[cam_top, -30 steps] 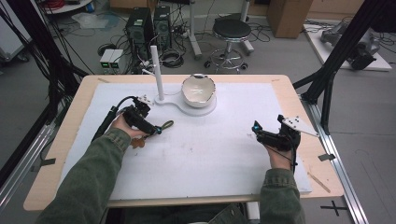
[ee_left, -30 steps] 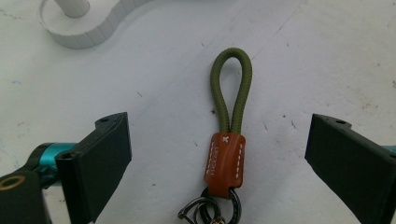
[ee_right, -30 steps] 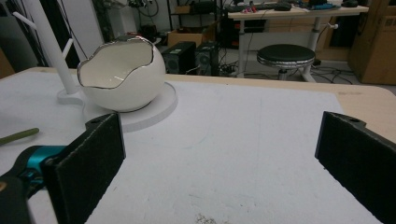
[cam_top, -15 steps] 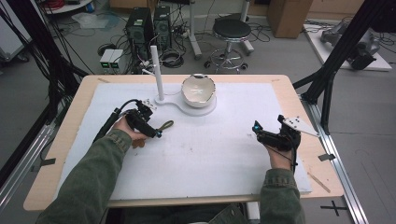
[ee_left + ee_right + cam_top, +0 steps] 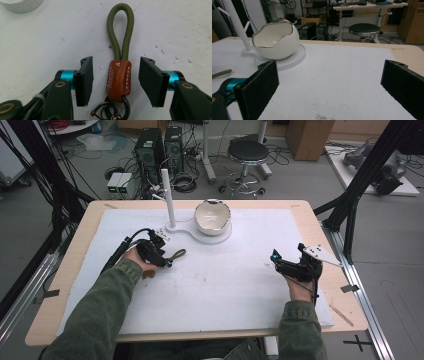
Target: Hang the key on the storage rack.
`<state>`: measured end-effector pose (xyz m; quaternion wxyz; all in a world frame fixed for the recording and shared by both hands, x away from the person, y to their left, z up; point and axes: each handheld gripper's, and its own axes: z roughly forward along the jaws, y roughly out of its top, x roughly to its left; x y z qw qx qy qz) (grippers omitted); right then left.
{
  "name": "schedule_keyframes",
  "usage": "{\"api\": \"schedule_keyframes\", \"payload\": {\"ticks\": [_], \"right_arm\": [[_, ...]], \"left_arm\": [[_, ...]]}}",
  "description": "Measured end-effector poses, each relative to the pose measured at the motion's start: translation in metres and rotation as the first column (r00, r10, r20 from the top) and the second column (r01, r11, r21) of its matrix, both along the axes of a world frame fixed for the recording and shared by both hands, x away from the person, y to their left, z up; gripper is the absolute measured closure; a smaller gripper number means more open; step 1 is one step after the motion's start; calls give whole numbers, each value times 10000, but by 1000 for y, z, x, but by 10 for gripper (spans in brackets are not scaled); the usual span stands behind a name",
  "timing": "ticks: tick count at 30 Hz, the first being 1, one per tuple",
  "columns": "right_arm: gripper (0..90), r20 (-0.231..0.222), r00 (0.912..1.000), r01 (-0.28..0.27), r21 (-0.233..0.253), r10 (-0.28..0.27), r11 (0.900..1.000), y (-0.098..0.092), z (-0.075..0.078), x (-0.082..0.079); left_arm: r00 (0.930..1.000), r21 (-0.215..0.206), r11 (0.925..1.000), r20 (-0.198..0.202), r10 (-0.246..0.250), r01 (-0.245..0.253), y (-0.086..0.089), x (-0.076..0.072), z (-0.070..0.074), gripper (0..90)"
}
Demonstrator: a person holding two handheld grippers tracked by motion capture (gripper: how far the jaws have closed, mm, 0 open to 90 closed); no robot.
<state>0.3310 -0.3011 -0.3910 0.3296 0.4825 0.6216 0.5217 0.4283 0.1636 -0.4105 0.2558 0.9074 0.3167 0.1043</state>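
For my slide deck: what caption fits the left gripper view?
Open left hand-held gripper straddles the brown leather tab of an olive cord keychain lying on the white mat.

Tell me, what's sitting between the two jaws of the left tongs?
The keychain's brown leather tab lies between the open left tongs, touching neither jaw, in the left gripper view.

The white mat [image 5: 220, 290] lies bare across the middle and lower part of the high view, giving open passage between both hands. At upper centre, the white post [image 5: 167, 197] and egg-shaped bowl [image 5: 212, 216] on their stand [image 5: 200, 236] block the way.
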Motion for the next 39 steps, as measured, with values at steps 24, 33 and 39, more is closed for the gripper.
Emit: {"api": "schedule_keyframes", "payload": {"ticks": [24,33,39], "right_arm": [[7,-15,10000,45,35,-45,10000,0,0,0],[6,16,10000,14,22,-14,10000,0,0,0],[6,-15,10000,17,-4,-17,10000,0,0,0]], "left_arm": [[9990,43,9990,-9,-456,456,4,1,-1,760],[9994,-102,9996,210,-276,278,14,0,9,768],[9996,-390,9990,178,222,-214,24,1,16,768]]}}
